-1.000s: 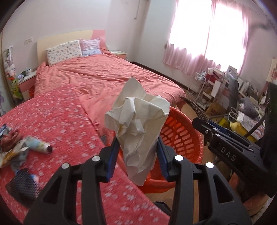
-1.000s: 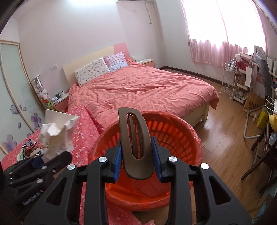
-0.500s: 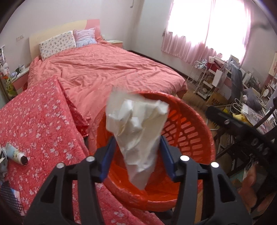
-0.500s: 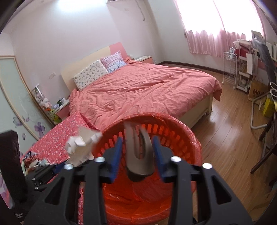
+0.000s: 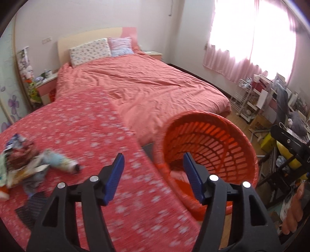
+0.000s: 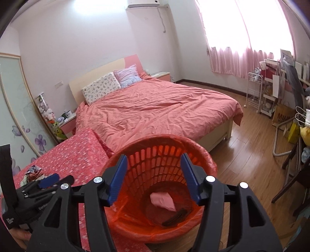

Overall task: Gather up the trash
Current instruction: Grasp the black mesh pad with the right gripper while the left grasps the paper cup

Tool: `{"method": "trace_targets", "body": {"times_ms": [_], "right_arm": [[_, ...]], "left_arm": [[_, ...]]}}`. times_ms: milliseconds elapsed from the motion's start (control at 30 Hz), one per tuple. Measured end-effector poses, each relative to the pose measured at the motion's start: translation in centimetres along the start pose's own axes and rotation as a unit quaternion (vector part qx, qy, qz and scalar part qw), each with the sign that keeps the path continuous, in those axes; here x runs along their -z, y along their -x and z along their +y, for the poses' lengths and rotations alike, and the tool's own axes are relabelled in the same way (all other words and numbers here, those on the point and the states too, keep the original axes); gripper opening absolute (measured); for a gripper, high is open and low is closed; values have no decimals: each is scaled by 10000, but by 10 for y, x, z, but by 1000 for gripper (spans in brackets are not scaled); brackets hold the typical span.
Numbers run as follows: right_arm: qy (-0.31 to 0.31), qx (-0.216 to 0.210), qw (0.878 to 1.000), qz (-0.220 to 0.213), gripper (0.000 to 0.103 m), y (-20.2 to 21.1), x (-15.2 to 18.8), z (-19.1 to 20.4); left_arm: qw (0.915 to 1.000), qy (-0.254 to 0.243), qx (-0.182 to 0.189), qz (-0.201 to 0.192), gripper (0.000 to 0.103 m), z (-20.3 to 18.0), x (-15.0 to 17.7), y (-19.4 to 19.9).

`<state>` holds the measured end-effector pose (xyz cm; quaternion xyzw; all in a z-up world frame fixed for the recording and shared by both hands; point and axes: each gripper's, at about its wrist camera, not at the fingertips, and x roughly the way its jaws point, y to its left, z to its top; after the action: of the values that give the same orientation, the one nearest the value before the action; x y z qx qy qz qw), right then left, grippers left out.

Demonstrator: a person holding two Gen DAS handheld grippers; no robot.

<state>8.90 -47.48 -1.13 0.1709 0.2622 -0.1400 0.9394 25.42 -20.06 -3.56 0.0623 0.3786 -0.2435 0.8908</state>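
Left claw (image 5: 153, 172) and right claw (image 6: 154, 176) spread wide, empty; orange basket (image 6: 193, 147) below, trash pile (image 5: 29, 170) on table

A wide bed (image 6: 155, 108) with a rumpled salmon cover fills the middle of the room, two pillows (image 6: 112, 83) propped against its pale headboard at the far end. Near left, a red floral cloth (image 5: 93, 135) covers a lower surface. Pink curtains (image 6: 242, 60) glow at the far right window, above a white wire rack (image 6: 253, 89) on the wooden floor (image 6: 251, 155). An air conditioner (image 6: 143, 3) hangs high on the far wall.
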Motion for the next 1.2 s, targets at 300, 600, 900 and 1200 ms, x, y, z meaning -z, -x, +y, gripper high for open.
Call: {"method": "trace_targets", "body": {"times_ms": [300,600,900,1200], "right_arm": [[544,-354,9977,200,59,7,19,60],[1631,-1225,9734,1044,59,-21,80,182],[2046,-1636,9537,1476,59,-43,112,259],[2584,-1607,9379,1666,59,-51,144,304]], "left_arm": [[9962,364,-789,-92,67,92,39,61],[9779,1133,-1756,-100,67,214,87,110],[9555,1796,-2339,45,68,303,121,131],[9526,2151,-2151,-52,84,322,115,121]]}}
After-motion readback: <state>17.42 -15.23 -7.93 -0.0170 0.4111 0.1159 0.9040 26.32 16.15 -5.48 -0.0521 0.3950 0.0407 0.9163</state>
